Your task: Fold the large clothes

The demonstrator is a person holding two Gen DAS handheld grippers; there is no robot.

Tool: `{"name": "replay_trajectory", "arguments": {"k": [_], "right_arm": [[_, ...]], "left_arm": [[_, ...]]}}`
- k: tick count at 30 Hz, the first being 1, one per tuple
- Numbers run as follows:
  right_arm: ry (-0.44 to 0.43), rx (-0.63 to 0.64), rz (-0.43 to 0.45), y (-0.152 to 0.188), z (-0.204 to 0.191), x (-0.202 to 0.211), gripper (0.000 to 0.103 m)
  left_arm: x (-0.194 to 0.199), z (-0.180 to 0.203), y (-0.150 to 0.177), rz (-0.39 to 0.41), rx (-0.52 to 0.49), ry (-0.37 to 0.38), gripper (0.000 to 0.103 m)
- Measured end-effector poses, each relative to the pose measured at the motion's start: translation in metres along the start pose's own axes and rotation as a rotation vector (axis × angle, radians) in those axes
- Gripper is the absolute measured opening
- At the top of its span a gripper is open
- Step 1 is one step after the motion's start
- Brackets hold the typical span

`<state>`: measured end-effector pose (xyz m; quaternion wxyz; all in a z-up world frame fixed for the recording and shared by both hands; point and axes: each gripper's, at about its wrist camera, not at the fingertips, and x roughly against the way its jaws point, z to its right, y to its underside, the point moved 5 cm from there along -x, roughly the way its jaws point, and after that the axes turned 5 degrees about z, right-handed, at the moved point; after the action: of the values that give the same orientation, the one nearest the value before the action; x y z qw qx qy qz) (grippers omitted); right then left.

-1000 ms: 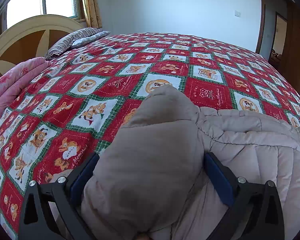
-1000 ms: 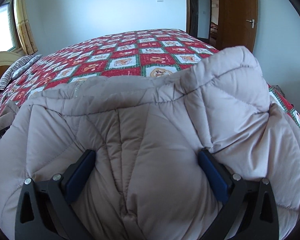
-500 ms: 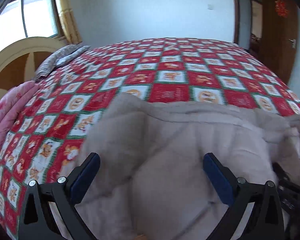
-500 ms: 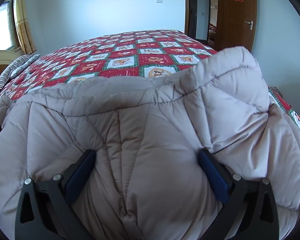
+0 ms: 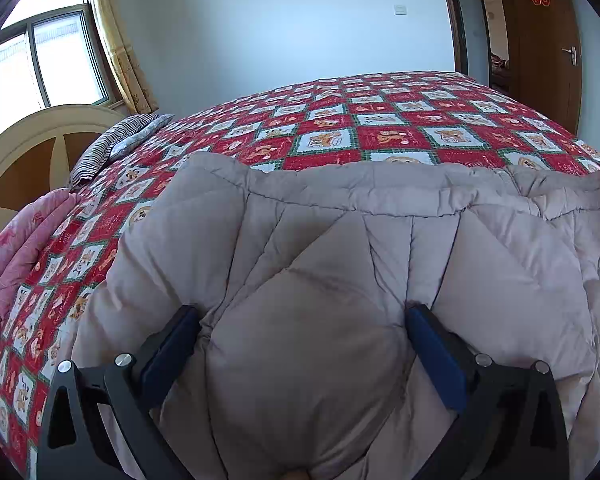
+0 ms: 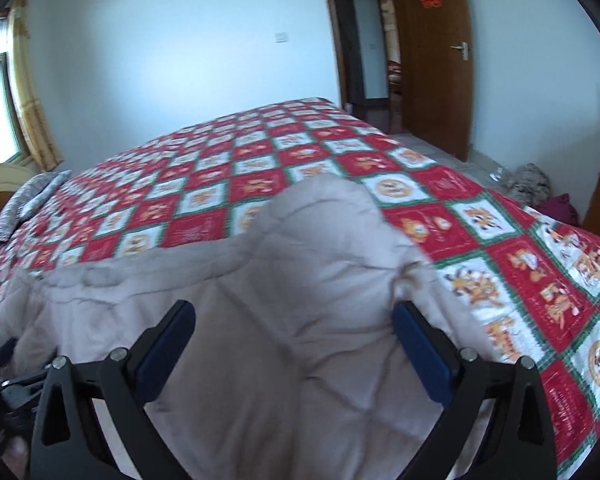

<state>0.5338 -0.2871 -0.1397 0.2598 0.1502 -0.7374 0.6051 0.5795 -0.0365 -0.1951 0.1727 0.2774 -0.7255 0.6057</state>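
We've got the padded beige coat [image 5: 340, 280] filling the lower half of both wrist views, lying on the red patchwork bedspread [image 5: 380, 136]. Its far seamed edge runs roughly left-to-right across mid-frame in the left view, so the long axis reads as crosswise to both grippers.

Left gripper [image 5: 302, 344]: jaws set wide apart, with a thick bulge of quilted fabric packed between the blue pads [image 5: 172, 344]. The fabric puckers in at both pads, so we judge it a grip on a thick bunch.

Right gripper [image 6: 294, 344]: same wide spacing, fabric between the pads [image 6: 420, 356]. This view is motion-blurred, and contact at the pads is less clear, so we can't tell whether it is holding or just resting over the fabric. In it the coat's rounded end peaks at frame centre, with bare bedspread to the right and lower right. The coat's bulk runs off to the left, toward dark hardware at the lower-left edge, likely the other gripper.

So the relation that matters: each gripper sits on one end of the near edge, and the far edge lies straight ahead of both. We'd expect the fold to go forward over that axis, with both ends kept level.
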Motion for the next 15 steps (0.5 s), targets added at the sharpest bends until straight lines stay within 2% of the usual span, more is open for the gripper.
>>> {"name": "replay_trajectory", "arguments": {"k": [2,7,11,15], "right_arm": [[0.008,-0.022,-0.044,0.011,0.013,-0.016,0.101],[0.028,0.011,-0.030,0.024,0.013,-0.021,0.103],[0.018,-0.021,-0.060,0.027,0.021,-0.028,0.103],[0.037,-0.001,-0.082,0.032,0.017,-0.031,0.103]], "left_arm": [[0.000,0.001,0.001,0.001,-0.004,0.001,0.102],[0.001,0.001,0.002,0.004,-0.006,0.004,0.102],[0.000,0.000,0.002,0.001,0.000,0.013,0.102],[0.000,0.000,0.002,0.000,0.001,0.013,0.102]]}}
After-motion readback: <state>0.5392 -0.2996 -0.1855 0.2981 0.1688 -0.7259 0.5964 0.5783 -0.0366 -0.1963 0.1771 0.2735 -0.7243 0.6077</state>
